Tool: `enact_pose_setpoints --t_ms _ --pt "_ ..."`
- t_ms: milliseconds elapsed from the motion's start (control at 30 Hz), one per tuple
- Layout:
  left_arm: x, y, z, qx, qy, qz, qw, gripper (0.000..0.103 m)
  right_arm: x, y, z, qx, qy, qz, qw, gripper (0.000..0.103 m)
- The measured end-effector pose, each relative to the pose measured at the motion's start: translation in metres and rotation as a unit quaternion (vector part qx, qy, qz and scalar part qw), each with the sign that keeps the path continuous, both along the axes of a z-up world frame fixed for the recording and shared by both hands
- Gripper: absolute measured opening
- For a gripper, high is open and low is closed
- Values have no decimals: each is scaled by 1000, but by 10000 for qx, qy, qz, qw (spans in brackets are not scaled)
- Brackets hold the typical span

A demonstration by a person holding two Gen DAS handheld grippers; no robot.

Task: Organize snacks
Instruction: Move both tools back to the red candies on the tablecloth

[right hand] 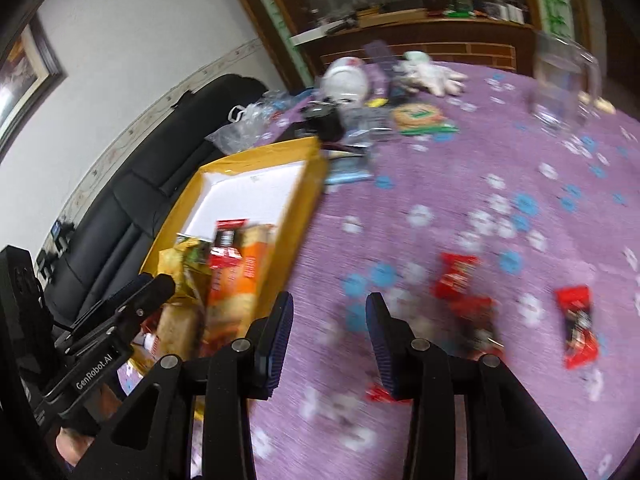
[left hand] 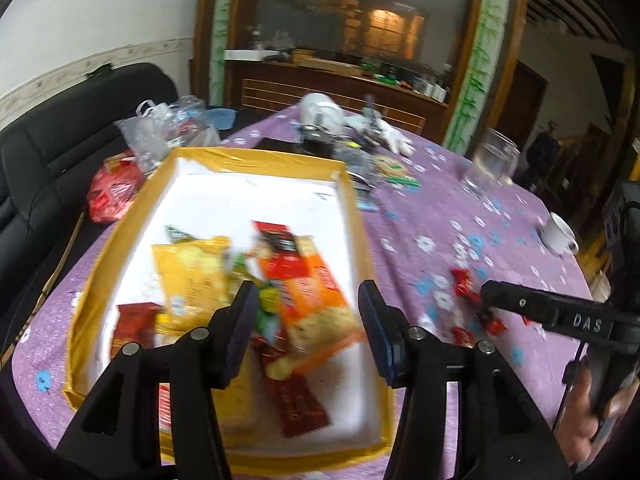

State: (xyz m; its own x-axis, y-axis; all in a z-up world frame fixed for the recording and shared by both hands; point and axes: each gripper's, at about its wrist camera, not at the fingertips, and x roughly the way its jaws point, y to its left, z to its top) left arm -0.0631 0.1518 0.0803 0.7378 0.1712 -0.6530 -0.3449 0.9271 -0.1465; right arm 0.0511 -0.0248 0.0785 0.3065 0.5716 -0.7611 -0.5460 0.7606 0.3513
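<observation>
Over a purple flowered worktop (right hand: 460, 184), two hand-held grippers work at sorting snacks into a yellow-rimmed box (left hand: 352, 200) with a white floor. Several packets already lie inside the box: a yellow bag (left hand: 192, 276), an orange packet (left hand: 316, 296), a dark red bar (left hand: 298, 404) at the near end and another red packet (left hand: 134, 322) against the box's left wall. The far half of the box is bare.

Both views are blurred. The left gripper (left hand: 306, 300) hangs above the near end of the box, its fingers (left hand: 242, 320) partly apart with nothing visibly clamped between them; the packets seen in the gap lie below on the box floor. The right gripper (right hand: 330, 312) is outside the box, just off its right wall, above the cloth. Its fingers (right hand: 280, 328) are also partly apart and hold nothing.

Left to gather, by the look of it, are the small red-wrapped sweets loose on the cloth to the right of the box: one (right hand: 456, 274) nearest the box, one (right hand: 578, 326) farther out, and a red scrap (right hand: 380, 394) showing beside the right gripper's own finger. Other clutter beyond the box's far end, including a glass jar (left hand: 492, 164) and a white cup (left hand: 560, 234), may or may not belong to the job. The sorting appears well begun but unfinished.
</observation>
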Motion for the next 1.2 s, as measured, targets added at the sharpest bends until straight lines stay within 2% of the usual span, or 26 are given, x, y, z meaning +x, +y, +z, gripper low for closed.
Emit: enact_pose_setpoints --t_ms 167,333,500,600,700,733,800,833,900,1100,1200 --pt "8 -36 1 81 89 -500 9987 50 12 -53 -5 187 201 -459 9986 41" --pt "23 -76 -7 -161 349 -1280 9910 49 25 -81 -11 317 231 -777 9962 39" --pt "36 -111 -24 -37 642 -1652 9842 38 27 -89 -10 334 129 -824 9960 39" --pt "46 -129 -36 50 862 -1738 9810 32 25 -87 -10 259 5 -836 9962 39" --pt "57 -140 -46 181 1061 -1761 9785 31 25 -88 -11 204 -55 -867 9960 39" --pt "60 -141 -50 208 1125 -1744 9780 25 26 -88 -11 213 -42 -872 9960 39" --pt "66 -143 -57 155 1223 -1751 9768 19 27 -90 -13 222 -16 -889 9958 39" --pt "68 -142 -61 174 1225 -1705 9775 14 28 -90 -13 217 -12 -894 9958 39" --pt "66 -140 -61 248 1109 -1659 9796 12 29 -89 -16 189 1 -888 9959 39" --pt "56 -132 -56 66 926 -1623 9824 3 33 -83 -28 -20 31 -852 9964 40" --pt "50 -130 -51 93 744 -1550 9851 3 35 -74 -36 -127 66 -722 9973 40"
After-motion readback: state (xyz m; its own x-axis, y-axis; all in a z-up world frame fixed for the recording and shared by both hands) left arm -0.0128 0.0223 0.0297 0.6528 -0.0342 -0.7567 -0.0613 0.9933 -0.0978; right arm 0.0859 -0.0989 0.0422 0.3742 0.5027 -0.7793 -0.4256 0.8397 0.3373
